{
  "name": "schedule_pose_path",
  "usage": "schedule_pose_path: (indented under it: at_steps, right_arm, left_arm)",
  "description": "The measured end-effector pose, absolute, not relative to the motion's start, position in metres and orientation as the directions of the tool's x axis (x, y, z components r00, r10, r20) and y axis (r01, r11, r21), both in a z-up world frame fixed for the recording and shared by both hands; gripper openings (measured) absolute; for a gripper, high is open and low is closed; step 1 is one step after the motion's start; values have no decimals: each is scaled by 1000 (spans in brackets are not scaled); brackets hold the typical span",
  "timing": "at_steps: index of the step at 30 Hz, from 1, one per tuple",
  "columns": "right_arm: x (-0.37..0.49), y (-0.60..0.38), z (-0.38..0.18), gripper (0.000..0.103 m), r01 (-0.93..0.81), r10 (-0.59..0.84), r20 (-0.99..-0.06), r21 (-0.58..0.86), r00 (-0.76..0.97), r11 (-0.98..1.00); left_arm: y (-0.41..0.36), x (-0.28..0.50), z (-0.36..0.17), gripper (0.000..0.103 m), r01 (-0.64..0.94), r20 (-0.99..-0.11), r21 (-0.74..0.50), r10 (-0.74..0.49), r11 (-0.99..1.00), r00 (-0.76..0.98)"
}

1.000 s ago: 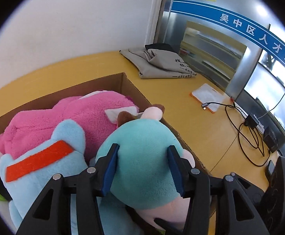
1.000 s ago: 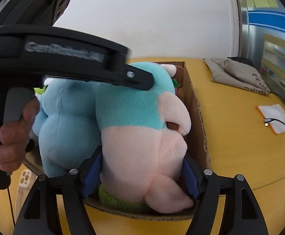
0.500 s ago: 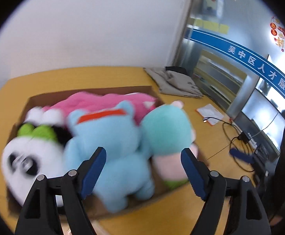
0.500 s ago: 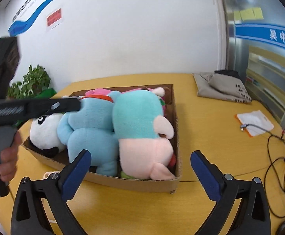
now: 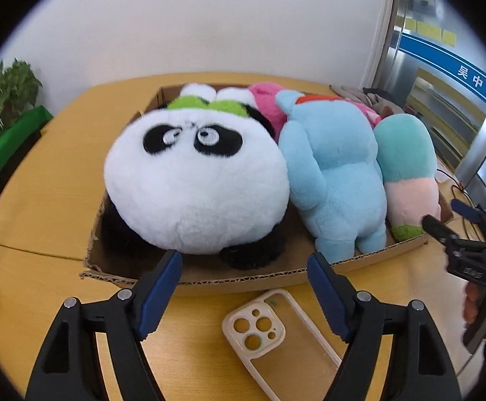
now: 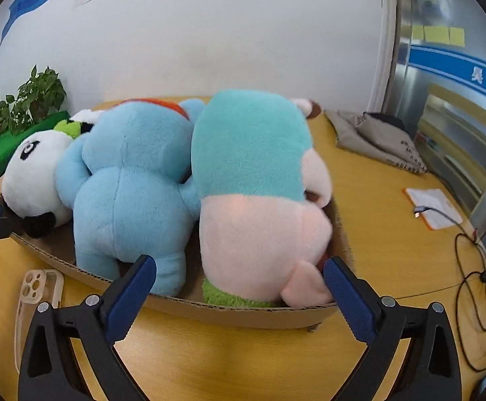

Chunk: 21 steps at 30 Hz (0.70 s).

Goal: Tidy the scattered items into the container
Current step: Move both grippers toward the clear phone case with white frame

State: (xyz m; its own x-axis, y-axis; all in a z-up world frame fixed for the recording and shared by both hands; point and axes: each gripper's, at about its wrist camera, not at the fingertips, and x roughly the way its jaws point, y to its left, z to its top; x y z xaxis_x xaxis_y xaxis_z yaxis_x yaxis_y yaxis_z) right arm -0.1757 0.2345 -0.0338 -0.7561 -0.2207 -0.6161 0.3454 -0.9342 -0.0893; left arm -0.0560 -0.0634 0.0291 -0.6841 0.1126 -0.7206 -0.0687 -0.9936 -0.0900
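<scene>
A cardboard box (image 5: pixel 243 282) (image 6: pixel 243 314) on the yellow table holds a panda plush (image 5: pixel 192 180) (image 6: pixel 32 170), a light blue plush (image 5: pixel 336 173) (image 6: pixel 129 183), a teal and pink plush (image 5: pixel 406 167) (image 6: pixel 259 193) and a pink plush (image 5: pixel 264 100) behind them. My left gripper (image 5: pixel 244 287) is open and empty, just in front of the box's near wall. My right gripper (image 6: pixel 239 287) is open and empty, in front of the teal and pink plush; it also shows in the left wrist view (image 5: pixel 456 220).
A clear phone case (image 5: pixel 276 337) (image 6: pixel 35 297) lies on the table before the box. Folded grey cloth (image 6: pixel 373 137), a white pad (image 6: pixel 433 207) and black cables (image 6: pixel 476 277) lie to the right. A potted plant (image 6: pixel 32 100) on a green surface stands at the left.
Both grippers let go of the teal and pink plush, opened wide and pulled back from the box. The left gripper swung left and now faces the panda.
</scene>
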Motion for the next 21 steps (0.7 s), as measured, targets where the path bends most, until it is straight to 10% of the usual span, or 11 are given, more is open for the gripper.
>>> schedule_pose_path:
  at_steps: [21]
  right_arm:
    - [-103,236,-2,103,330,-248,-600,-28,-761,-944]
  left_arm:
    - [-29,21,51,79,-121,-565,-82,146,-989,-812]
